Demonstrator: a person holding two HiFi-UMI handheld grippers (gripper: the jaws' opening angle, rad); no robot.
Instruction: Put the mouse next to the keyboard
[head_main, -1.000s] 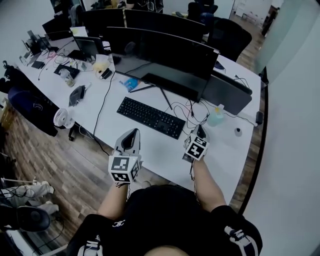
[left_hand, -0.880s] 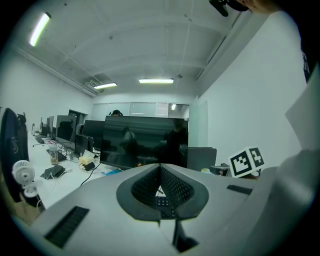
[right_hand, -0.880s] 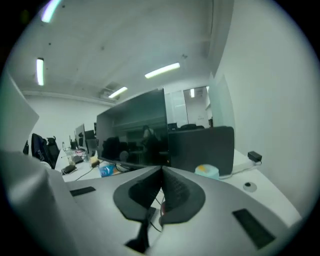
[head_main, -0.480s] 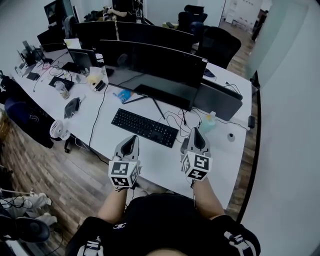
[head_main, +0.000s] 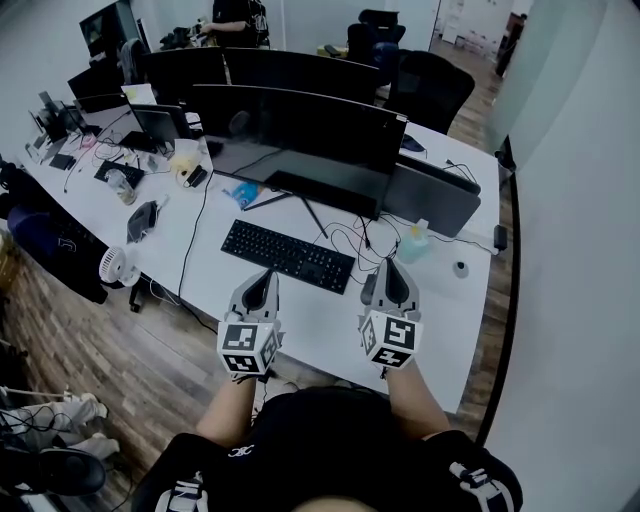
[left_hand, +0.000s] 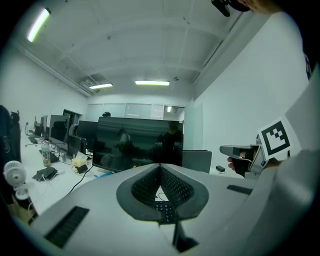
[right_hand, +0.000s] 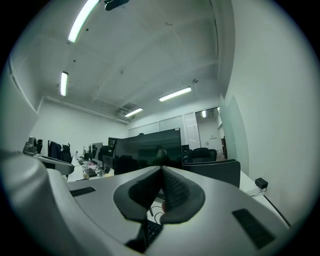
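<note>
A black keyboard (head_main: 288, 256) lies on the white desk (head_main: 320, 312) in front of a wide dark monitor (head_main: 290, 130). I cannot make out a mouse in any view. My left gripper (head_main: 268, 277) hovers over the desk just in front of the keyboard's middle, shut and empty. My right gripper (head_main: 391, 265) is held level with it, just past the keyboard's right end, also shut with nothing between its jaws. In the left gripper view the closed tips (left_hand: 160, 167) point at the monitor, with keyboard keys (left_hand: 164, 210) below. The right gripper view shows its closed tips (right_hand: 161, 170) the same way.
Tangled cables (head_main: 365, 240) and a pale green bottle (head_main: 415, 238) lie right of the keyboard. A small round object (head_main: 459, 268) and a black adapter (head_main: 498, 238) sit near the desk's right end. A little white fan (head_main: 115, 265) stands at the left front edge.
My right gripper has come up and back from the desk surface near the cables and now sits level with the left one. The left gripper has barely moved.
</note>
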